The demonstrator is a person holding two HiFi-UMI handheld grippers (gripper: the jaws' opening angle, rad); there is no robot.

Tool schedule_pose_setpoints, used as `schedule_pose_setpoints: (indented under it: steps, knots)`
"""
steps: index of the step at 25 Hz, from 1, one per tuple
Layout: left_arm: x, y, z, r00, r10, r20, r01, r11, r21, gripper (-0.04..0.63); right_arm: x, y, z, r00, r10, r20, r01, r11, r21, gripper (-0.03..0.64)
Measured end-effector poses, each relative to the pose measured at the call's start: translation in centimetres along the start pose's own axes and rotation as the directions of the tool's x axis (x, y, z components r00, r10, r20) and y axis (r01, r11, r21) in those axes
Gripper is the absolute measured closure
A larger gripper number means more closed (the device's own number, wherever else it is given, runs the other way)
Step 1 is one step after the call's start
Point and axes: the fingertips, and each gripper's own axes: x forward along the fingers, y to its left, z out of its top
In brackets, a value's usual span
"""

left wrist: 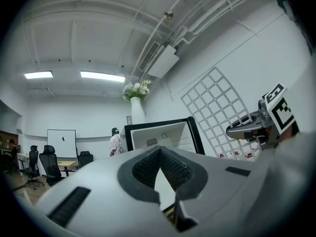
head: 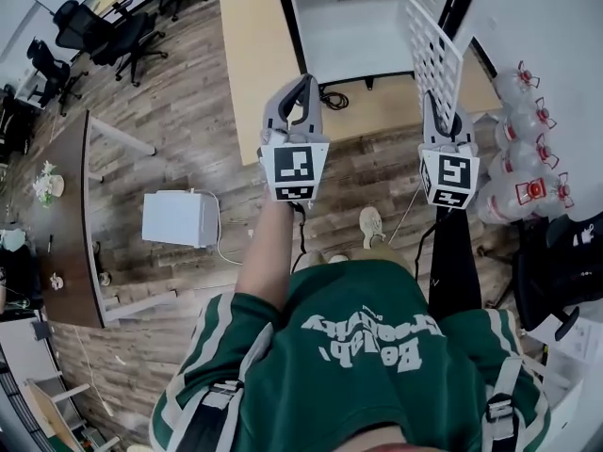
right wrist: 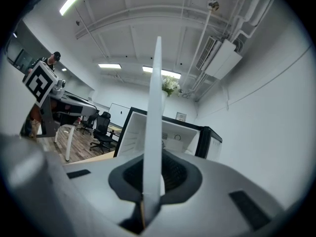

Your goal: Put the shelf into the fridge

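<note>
You clenched right hand-held gripper (head: 445, 121) on shelf (head: 431, 50) edge, grid upright at 1 o'clock, likely for carrying toward open fridge (head: 363, 26) at 12; left hand-held gripper (head: 303, 92) closed, empty, spare

Open-plan office, w/ a test-corner feel. Wood-plank floor (head: 188, 130); black swivel chairs (head: 104, 31) far left, dark desk (head: 71, 205) w/ small bits on it nearer left. Whiteboard (left wrist: 61, 143) at far end, strip lights (left wrist: 101, 76) & exposed pipes (right wrist: 212, 28) on white ceiling, AC unit (left wrist: 163, 61) high on the wall. Pale tabletop (head: 254, 55) ahead w/ open fridge (head: 363, 17) at its far edge, vase of flowers (left wrist: 137, 95) near it. Bottled water (head: 528, 149) stacked at right.
</note>
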Motion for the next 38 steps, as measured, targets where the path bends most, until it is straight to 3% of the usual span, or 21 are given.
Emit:
schedule_pose_setpoints:
  steps: [10,17,23,27,32,38]
  knots:
    - [6.4,0.7,-1.4,0.998,0.063,-0.028,-0.063,0.998,-0.005,0.601,8.1,-3.5,-0.9,0.997,0.071,0.013,-0.068,0.985,-0.156,0.584]
    - [9.8,0.7,-3.4,0.990,0.118,-0.073,-0.119,0.993,-0.018,0.601,12.4,-4.8,-1.2,0.988,0.152,0.033,-0.136,0.946,-0.295,0.585]
    - [11.9,1.1,-4.0,0.983,0.159,-0.089,-0.162,0.986,-0.030,0.601,15.3,-4.6,-1.1,0.974,0.222,0.046,-0.180,0.880,-0.439,0.586]
    - [12.4,2.2,-4.4,0.978,0.188,-0.092,-0.197,0.976,-0.089,0.601,16.1,-3.9,-0.4,0.965,0.255,0.067,-0.182,0.829,-0.529,0.586]
    - [12.6,3.1,-4.4,0.970,0.223,-0.094,-0.231,0.970,-0.078,0.601,16.8,-2.9,-0.1,0.957,0.279,0.073,-0.179,0.772,-0.610,0.585]
    - [12.3,4.0,-5.1,0.967,0.231,-0.105,-0.239,0.968,-0.074,0.601,17.4,-1.5,0.9,0.949,0.302,0.089,-0.144,0.667,-0.731,0.584]
